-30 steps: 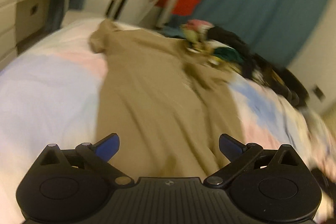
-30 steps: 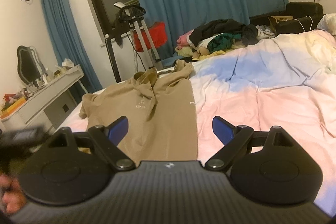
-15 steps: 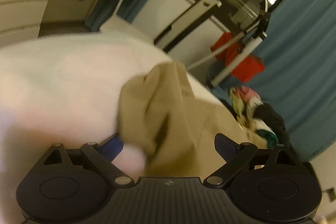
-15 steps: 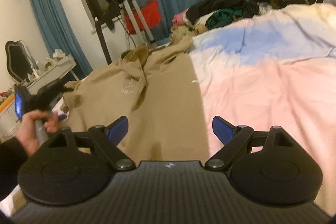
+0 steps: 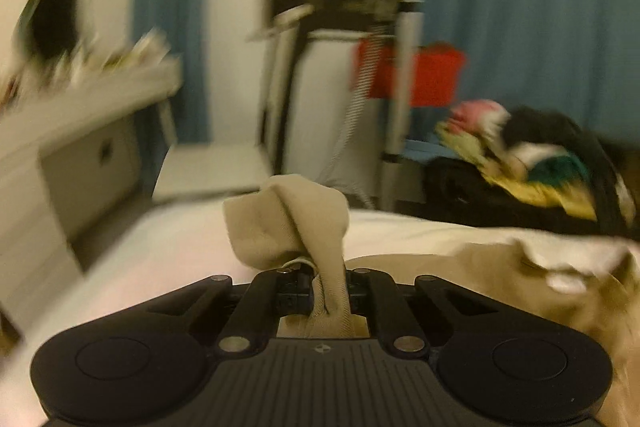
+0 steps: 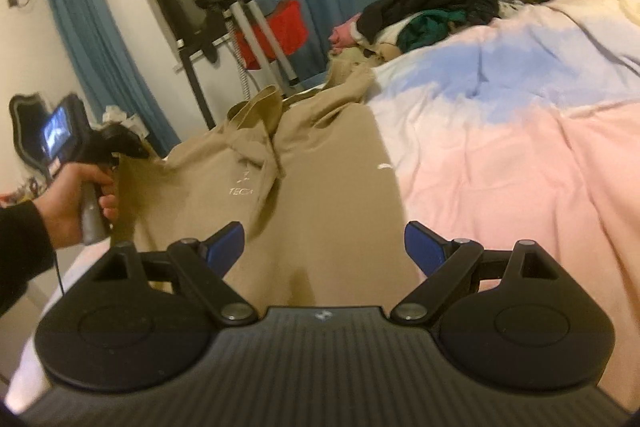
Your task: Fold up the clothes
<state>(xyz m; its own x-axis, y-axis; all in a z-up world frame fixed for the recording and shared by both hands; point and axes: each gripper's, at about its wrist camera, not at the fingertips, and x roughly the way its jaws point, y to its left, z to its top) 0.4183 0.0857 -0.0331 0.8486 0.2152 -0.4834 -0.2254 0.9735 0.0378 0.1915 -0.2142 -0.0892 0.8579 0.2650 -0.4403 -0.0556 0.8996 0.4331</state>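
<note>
Two claws at work. Near, right claw point(image 6: 324, 247) gapes over the tan cotton hooded sweatshirt point(image 6: 320, 187), spread flat on the pastel-quilted bed point(image 6: 520, 167). Farther left, left claw point(image 5: 320, 287) pinches its sleeve, likely to fold inward.

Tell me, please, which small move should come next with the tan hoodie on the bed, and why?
Probably carry the pinched sleeve across the body. The left gripper is shut on the tan hoodie at its sleeve, which is lifted off the bed, while the right gripper hangs open over the hem.
</note>
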